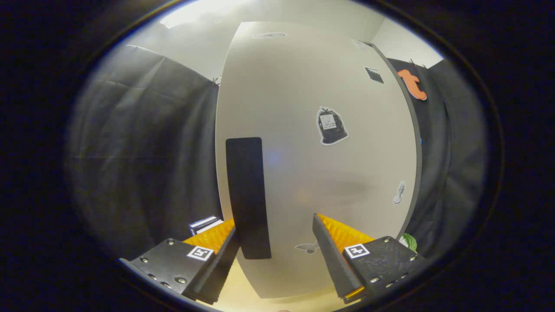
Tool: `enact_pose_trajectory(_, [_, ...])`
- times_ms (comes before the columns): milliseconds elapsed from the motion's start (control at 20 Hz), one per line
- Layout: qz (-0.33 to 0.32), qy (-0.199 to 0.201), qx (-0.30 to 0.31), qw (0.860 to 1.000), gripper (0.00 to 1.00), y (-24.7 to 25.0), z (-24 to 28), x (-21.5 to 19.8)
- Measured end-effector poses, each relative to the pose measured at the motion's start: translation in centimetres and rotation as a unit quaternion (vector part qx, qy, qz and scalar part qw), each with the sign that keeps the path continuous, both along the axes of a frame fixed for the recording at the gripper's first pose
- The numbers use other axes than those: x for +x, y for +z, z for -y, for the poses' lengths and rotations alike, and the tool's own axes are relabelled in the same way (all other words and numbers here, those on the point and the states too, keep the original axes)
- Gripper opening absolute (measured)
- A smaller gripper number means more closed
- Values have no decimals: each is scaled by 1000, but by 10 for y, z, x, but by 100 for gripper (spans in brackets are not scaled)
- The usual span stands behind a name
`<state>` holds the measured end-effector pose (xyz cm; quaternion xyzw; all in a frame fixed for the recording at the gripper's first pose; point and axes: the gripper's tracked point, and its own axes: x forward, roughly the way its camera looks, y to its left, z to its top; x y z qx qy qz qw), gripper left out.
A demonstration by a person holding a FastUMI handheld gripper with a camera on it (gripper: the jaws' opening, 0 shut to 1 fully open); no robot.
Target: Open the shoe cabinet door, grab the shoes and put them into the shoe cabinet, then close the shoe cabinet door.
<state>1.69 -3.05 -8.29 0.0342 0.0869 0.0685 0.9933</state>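
The shoe cabinet door is a tall pale panel right in front of me, seemingly shut, with small stickers on it. A black vertical handle runs down its left side. My gripper is open, close to the door. The left finger sits at the handle's left edge and partly beside it. The right finger stands well to the right of the handle, in front of bare panel. The handle's lower end lies between the fingers, nearer the left one. Whether either finger touches it is unclear.
Black cloth wall hangs on both sides of the cabinet. A small blue-and-white box lies low on the left behind my left finger. Something green peeks out low on the right. Pale wooden floor runs under the door.
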Motion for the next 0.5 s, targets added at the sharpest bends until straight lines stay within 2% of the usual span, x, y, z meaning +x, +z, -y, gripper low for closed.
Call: enact_pose_trajectory(500, [-1, -44, -11, 999, 94, -7, -13, 43])
